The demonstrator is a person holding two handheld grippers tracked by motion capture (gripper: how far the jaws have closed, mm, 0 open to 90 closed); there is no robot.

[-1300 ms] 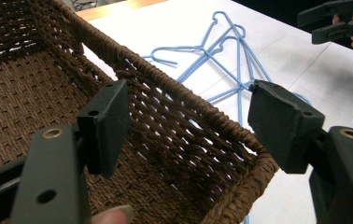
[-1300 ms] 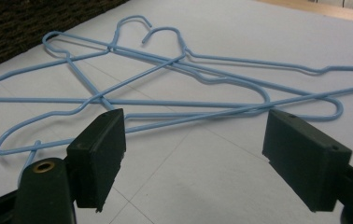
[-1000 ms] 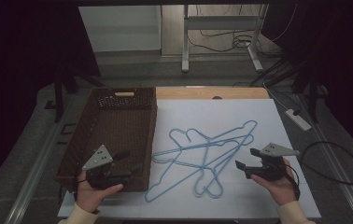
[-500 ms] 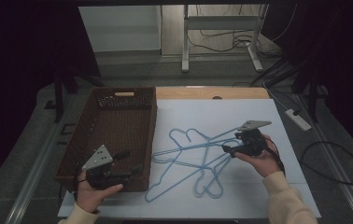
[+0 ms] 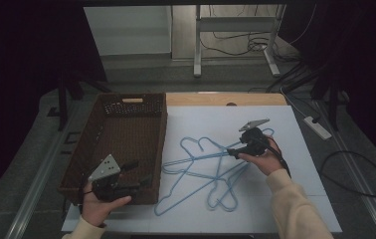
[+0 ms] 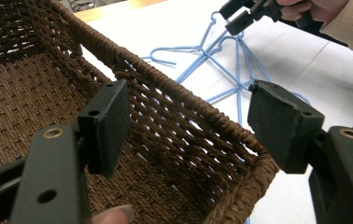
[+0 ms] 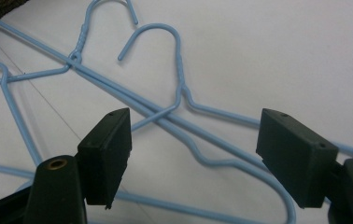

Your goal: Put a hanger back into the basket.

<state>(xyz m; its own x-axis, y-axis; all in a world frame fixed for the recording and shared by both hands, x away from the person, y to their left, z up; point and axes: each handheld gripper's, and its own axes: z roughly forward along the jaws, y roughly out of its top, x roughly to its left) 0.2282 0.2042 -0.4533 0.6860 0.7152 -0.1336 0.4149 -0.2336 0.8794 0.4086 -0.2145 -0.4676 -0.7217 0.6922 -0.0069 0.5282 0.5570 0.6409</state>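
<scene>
Several light-blue wire hangers (image 5: 211, 169) lie tangled on the white table top, right of a brown wicker basket (image 5: 161, 144). My right gripper (image 5: 232, 149) hovers low over the hangers' upper right. Its jaws have just been closing a little but stand open, and hanger wires (image 7: 179, 65) run under and between them (image 7: 193, 154) without touching the pads. My left gripper (image 5: 141, 174) is open at the basket's near right corner. In the left gripper view its jaws (image 6: 188, 121) straddle the woven rim (image 6: 174, 93), and the right gripper (image 6: 233, 18) shows beyond.
The basket is empty inside. A wooden strip (image 5: 226, 99) edges the table's far side. A white power strip (image 5: 318, 128) and a looped black cable (image 5: 355, 174) lie to the right of the table. Bare white surface (image 5: 295, 199) lies near the front right.
The right hand has carried its gripper from the table's near right, leftward and farther away, over the hangers. The left gripper has stayed at the basket corner.
</scene>
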